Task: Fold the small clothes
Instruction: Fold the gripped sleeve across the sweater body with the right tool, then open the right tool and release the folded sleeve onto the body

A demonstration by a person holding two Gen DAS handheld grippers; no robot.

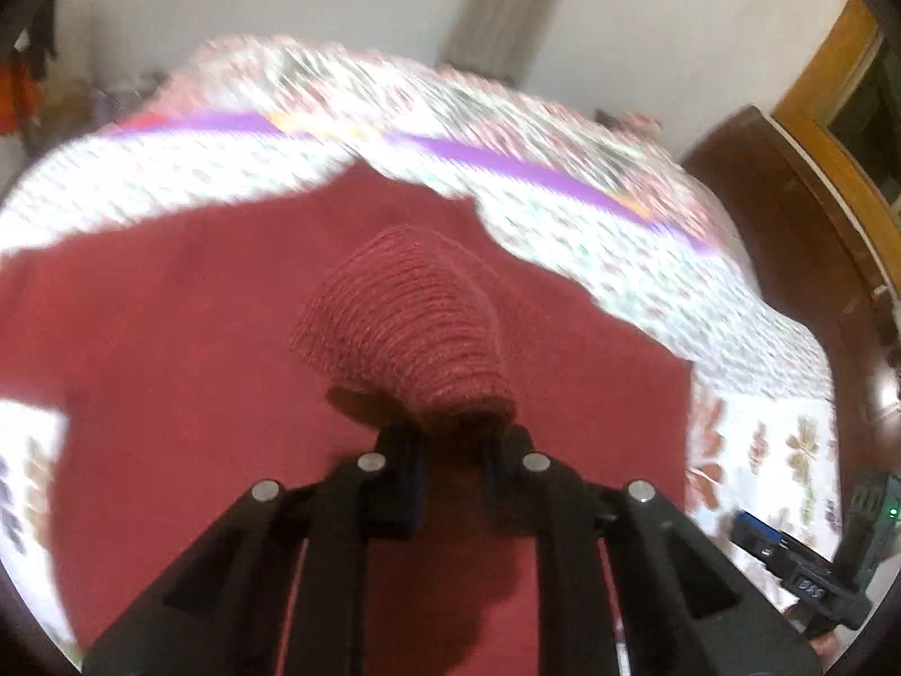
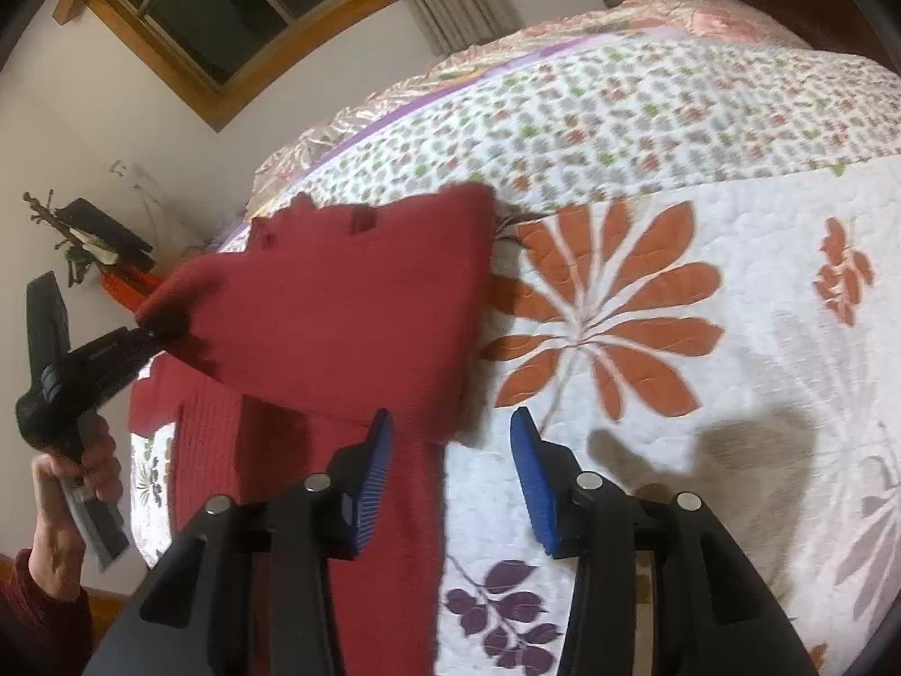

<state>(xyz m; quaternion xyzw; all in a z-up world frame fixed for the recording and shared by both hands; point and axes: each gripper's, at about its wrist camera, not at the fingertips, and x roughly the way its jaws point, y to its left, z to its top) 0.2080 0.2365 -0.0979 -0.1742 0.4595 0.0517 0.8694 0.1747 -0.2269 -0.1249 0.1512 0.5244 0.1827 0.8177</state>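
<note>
A dark red knit sweater (image 1: pixel 186 304) lies spread on a floral quilt. My left gripper (image 1: pixel 453 439) is shut on its ribbed cuff (image 1: pixel 405 327), which stands up in front of the fingers. In the right wrist view the left gripper (image 2: pixel 152 335) holds a corner of the sweater (image 2: pixel 338 304) lifted and pulled across the garment. My right gripper (image 2: pixel 450 479) hangs open just above the sweater's right edge, its blue pads (image 2: pixel 371 479) with nothing between them.
The quilt (image 2: pixel 704 394) covers a bed with much bare room to the right. A dark wooden headboard (image 1: pixel 788 225) stands at the far end. A person's hand (image 2: pixel 62 484) grips the left tool. A window (image 2: pixel 236 5) and a curtain are on the wall.
</note>
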